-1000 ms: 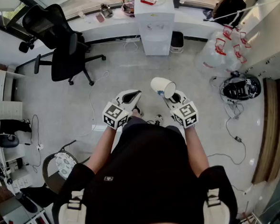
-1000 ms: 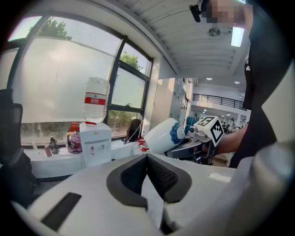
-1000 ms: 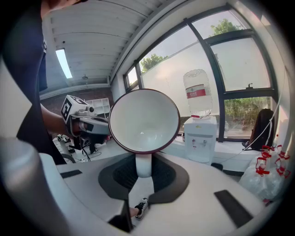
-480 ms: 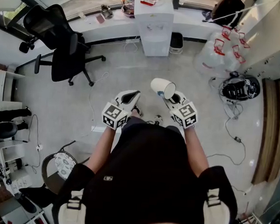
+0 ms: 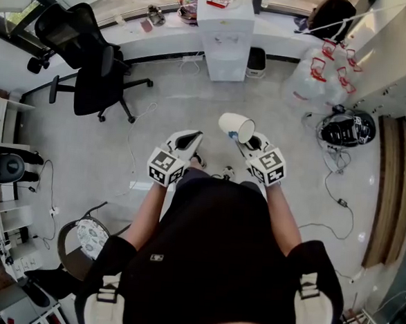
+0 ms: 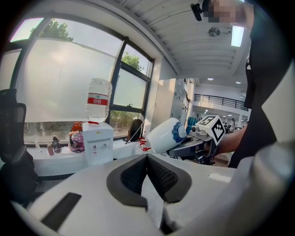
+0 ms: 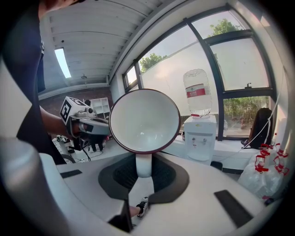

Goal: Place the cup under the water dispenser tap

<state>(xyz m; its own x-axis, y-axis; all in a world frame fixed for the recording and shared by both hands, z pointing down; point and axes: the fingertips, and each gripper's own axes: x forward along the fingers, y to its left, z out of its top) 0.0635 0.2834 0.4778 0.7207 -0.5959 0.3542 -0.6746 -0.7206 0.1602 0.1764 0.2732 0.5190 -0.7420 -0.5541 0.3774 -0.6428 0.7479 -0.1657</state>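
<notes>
Cup [image 5: 234, 126]: white, carried in mid-air in front of the person, well apart from the water dispenser [image 5: 225, 38], which stands against the window ledge across the floor.

Left gripper [image 5: 188, 140]: jaws brought together, nothing between them. It is idle beside the cup-bearing hand.

Right gripper [image 5: 249, 137]: jaws narrowed onto the cup's handle, with the pads pressing it. The cup lies tipped, its mouth facing back toward the person.

Step in hand, as judged: carrying the cup to the dispenser, with the task at an early stage.

Recommendation: cross the floor with the handle grip kept firm and turn the cup upright before arrival. Line its mouth beneath the taps on the dispenser's front, then set the base flat in the recess before releasing.

Risk: a handle-only hold may let the cup swing.
</notes>
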